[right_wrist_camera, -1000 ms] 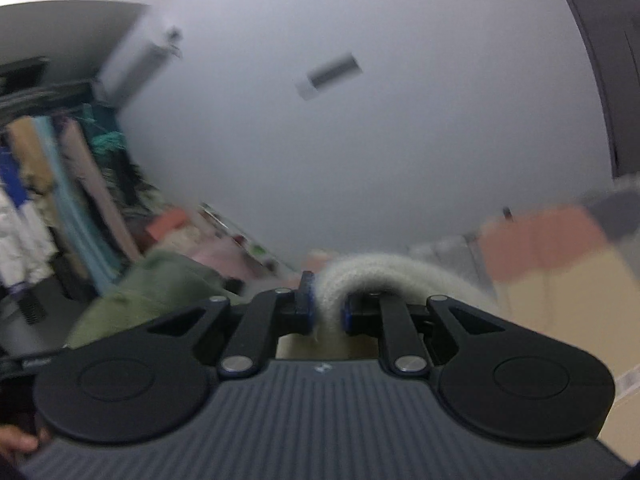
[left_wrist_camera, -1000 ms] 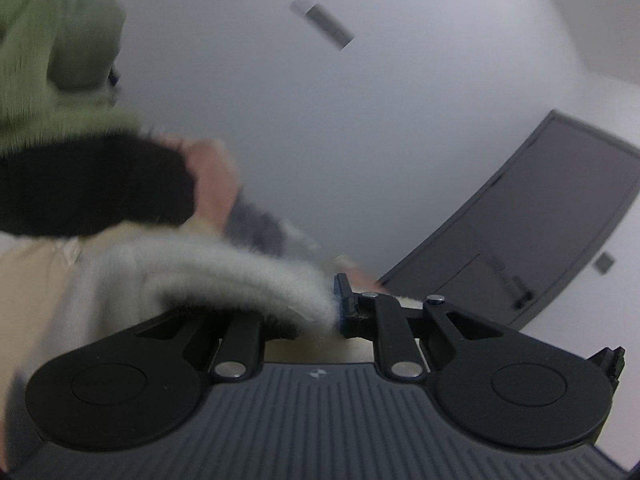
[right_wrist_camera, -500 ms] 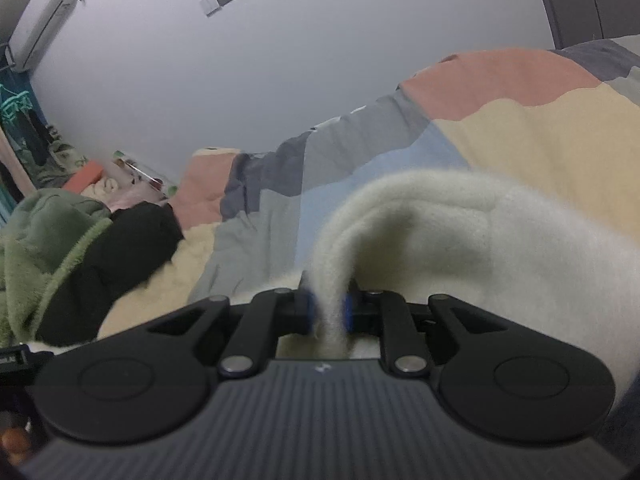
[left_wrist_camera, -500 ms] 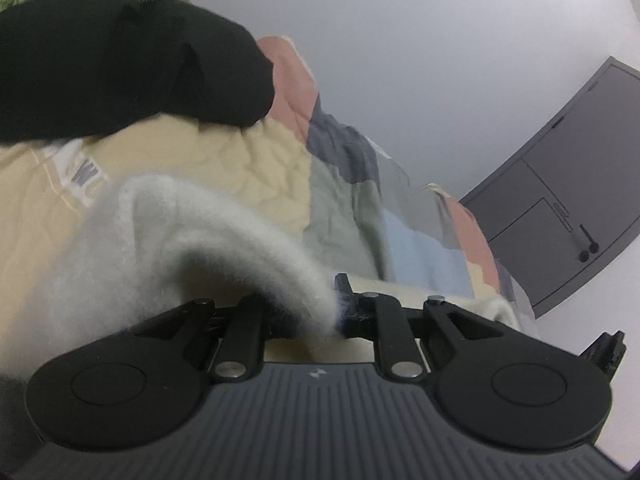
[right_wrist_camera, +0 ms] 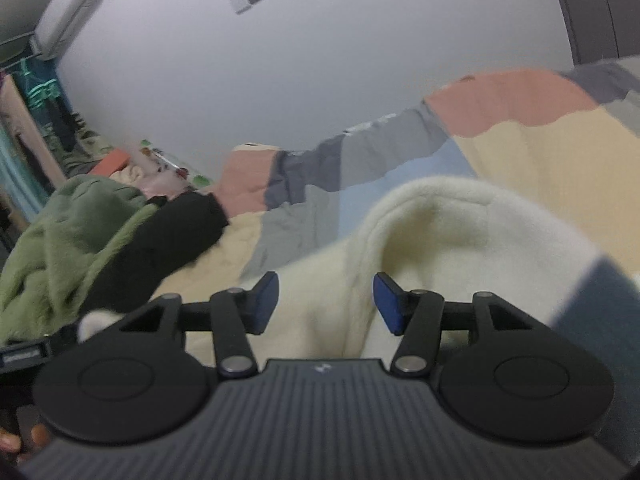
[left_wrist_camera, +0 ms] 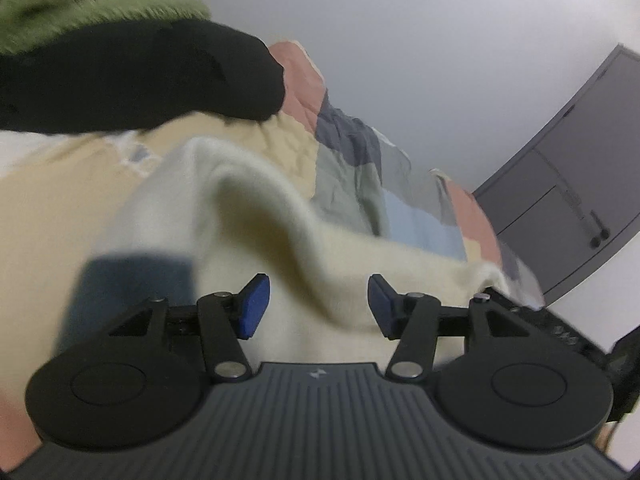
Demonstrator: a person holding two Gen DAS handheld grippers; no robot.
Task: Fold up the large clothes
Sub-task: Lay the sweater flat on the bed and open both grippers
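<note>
Patchwork quilt on the bed [right_wrist_camera: 560, 152] carried everything. Cream fleece garment [left_wrist_camera: 320, 260] lay on it w/ a raised fold, navy band at one edge; a green-and-black garment [right_wrist_camera: 100, 232] sat bunched nearby, apparently unfolded. Left gripper [left_wrist_camera: 316, 300] and right gripper [right_wrist_camera: 325, 300] both stood wide apart, holding nothing, just above the fleece. Judged approx. one fold laid; more left.
</note>
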